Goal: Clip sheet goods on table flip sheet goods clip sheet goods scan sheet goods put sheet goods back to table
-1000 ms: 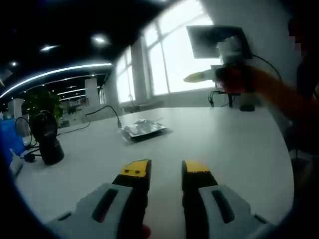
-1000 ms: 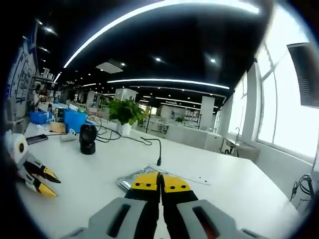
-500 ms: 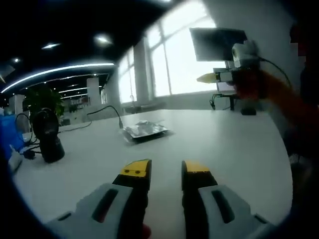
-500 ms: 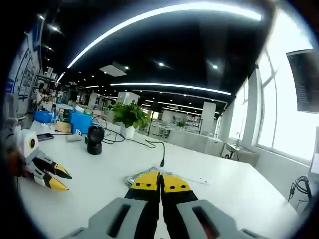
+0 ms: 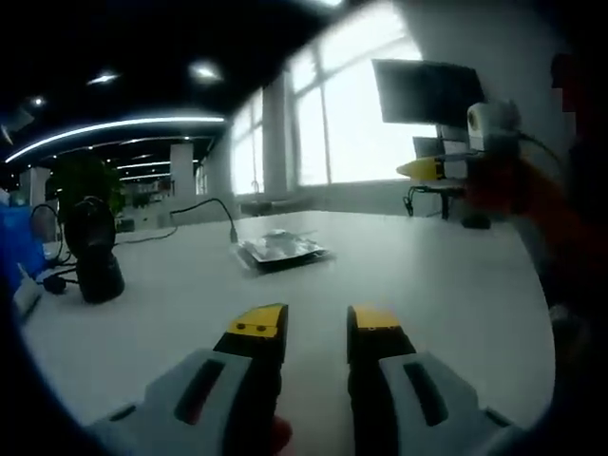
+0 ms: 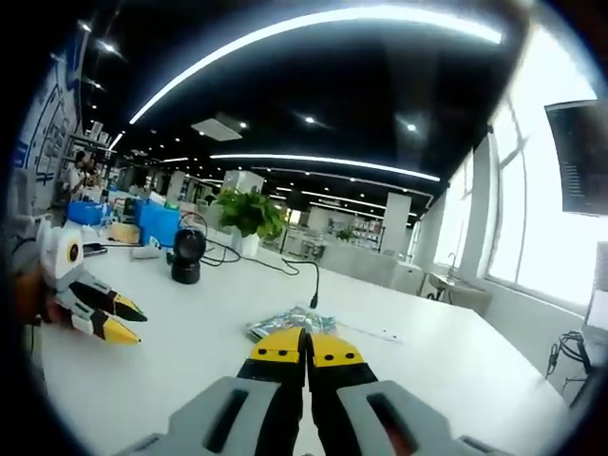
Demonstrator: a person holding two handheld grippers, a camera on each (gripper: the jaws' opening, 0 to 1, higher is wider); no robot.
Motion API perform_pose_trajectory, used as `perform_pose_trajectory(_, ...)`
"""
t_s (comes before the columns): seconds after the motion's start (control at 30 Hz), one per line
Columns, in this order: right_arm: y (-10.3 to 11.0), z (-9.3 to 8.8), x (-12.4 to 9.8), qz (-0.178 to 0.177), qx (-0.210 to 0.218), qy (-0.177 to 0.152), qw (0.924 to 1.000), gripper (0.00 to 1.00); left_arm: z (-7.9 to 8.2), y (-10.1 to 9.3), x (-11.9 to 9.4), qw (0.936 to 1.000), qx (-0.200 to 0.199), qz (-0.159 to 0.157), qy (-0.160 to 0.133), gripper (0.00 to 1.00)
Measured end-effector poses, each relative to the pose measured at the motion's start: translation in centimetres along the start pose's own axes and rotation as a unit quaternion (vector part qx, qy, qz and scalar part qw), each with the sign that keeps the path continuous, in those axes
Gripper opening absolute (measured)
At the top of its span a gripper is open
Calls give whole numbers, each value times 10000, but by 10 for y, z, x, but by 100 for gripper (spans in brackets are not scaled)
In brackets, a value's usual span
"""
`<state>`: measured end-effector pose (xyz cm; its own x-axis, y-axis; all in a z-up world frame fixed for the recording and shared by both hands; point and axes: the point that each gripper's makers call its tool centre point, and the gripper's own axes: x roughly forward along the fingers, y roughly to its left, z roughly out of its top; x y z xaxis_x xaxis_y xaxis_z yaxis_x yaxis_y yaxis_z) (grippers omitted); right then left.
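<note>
The sheet goods [image 5: 281, 249] lie flat on the white table [image 5: 446, 285], a thin silvery packet that looks like a clear wrapper over shiny contents, though what is inside is too blurred to tell; in the left gripper view it sits well ahead of the left gripper [image 5: 316, 328], near the table's far middle, its long axis running roughly across the view and tilted a little, the nearer corner pointing toward the gripper; a dark cable [image 5: 204, 207] arcs down to the table just beside its left end; the left gripper's yellow-tipped jaws stand apart with a clear gap of bare table between them, holding nothing, low over the surface; to the left stands a black scanner on a stand [image 5: 93, 261], upright and well apart from the packet, with a blue box [image 5: 19, 249] at the edge beyond it; at the right of this view the right gripper [image 5: 423, 168] is held up in the air by a person's hand, its yellow tips pointing left, in front of a dark monitor [image 5: 426, 91]; in the right gripper view the right gripper [image 6: 306, 348] has its jaws pressed together with no gap and nothing between them; the sheet goods [image 6: 283, 323] show just past its tips, partly hidden by them, resting on the table [image 6: 446, 361]; the left gripper [image 6: 112, 318] enters from the left, its jaws parted; the scanner [image 6: 187, 255], a blue bin [image 6: 157, 223] and a potted plant [image 6: 249, 214] stand farther back.
</note>
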<state>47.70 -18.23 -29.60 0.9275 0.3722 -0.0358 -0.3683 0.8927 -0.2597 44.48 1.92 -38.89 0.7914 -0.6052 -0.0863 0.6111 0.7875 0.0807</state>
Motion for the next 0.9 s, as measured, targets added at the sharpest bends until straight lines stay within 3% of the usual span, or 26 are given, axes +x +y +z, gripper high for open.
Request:
perform_pose_trajectory(0.2,5,-17,-11,-29,-270,91,9996,0,1,0,0,10000,15,-5,-28,21)
perform_pose_trajectory(0.4,-1,-20,-20,-201,56,-1,9998,0,6,-5,-3,9998,-45,-145,-154,21)
perform_pose_trajectory(0.6,-8,-23,-34,-360,140,-74,9992,0,4,-7,-3,9998,95,-129,-95,19)
perform_pose_trajectory(0.9,1,-46,-41,-202,111,-9,9997,0,9,-1,-7,9988,-408,-156,-241,20)
